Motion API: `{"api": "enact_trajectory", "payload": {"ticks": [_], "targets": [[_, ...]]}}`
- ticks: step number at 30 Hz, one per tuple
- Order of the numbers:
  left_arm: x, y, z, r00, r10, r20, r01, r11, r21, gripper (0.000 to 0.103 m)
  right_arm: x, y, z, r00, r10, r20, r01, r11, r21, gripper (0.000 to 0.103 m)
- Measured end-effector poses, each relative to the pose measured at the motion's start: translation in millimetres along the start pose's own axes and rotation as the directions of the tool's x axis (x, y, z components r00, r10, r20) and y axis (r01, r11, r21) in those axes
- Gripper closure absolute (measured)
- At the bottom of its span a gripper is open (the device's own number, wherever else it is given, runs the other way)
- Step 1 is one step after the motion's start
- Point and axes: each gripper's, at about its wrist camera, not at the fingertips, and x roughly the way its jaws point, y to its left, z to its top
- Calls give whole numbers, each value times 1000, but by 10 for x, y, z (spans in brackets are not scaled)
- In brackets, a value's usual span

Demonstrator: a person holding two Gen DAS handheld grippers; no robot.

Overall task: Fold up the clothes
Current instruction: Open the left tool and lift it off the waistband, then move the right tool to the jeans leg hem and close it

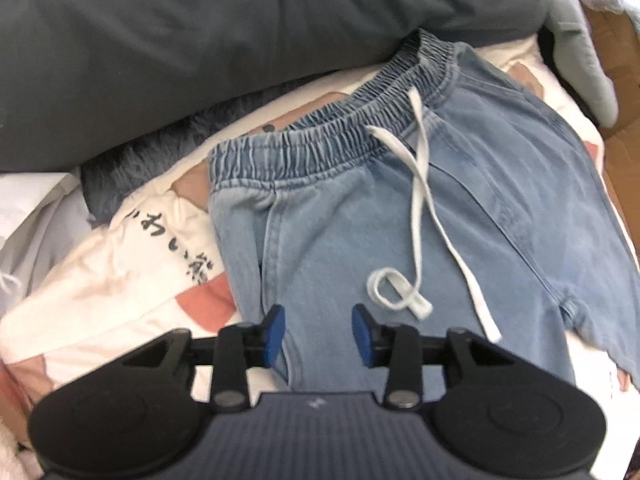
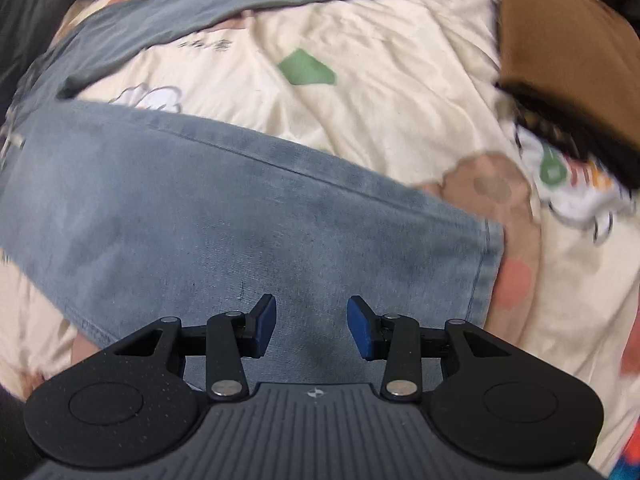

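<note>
Light blue denim pants [image 1: 460,208] lie flat on a cream printed quilt [image 1: 120,280], elastic waistband [image 1: 320,136] toward the top and a white drawstring [image 1: 420,184] trailing down the front. My left gripper [image 1: 319,332] hovers open over the pants below the waistband, nothing between its blue pads. In the right wrist view a pant leg [image 2: 224,216] runs across the frame with its hem [image 2: 486,264] at the right. Above that leg, near the hem, my right gripper [image 2: 312,328] is open and holds nothing.
A dark grey garment [image 1: 200,40] is bunched behind the waistband, with a fluffy blue-grey piece [image 1: 152,164] below it. A grey cloth [image 2: 200,12] lies across the quilt [image 2: 380,80] beyond the leg. A brown fabric item [image 2: 560,64] sits at the right.
</note>
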Motion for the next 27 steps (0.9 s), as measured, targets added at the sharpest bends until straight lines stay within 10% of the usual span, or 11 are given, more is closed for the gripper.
{"api": "enact_trajectory", "payload": {"ticks": [7, 27], "targets": [[-323, 30, -186, 999, -46, -13, 46, 999, 0, 42, -144, -102, 184, 998, 22, 51, -18, 997, -70, 53], [-704, 272, -703, 996, 7, -84, -7, 1000, 1, 40, 97, 389, -503, 981, 188, -43, -192, 940, -281, 52]]}}
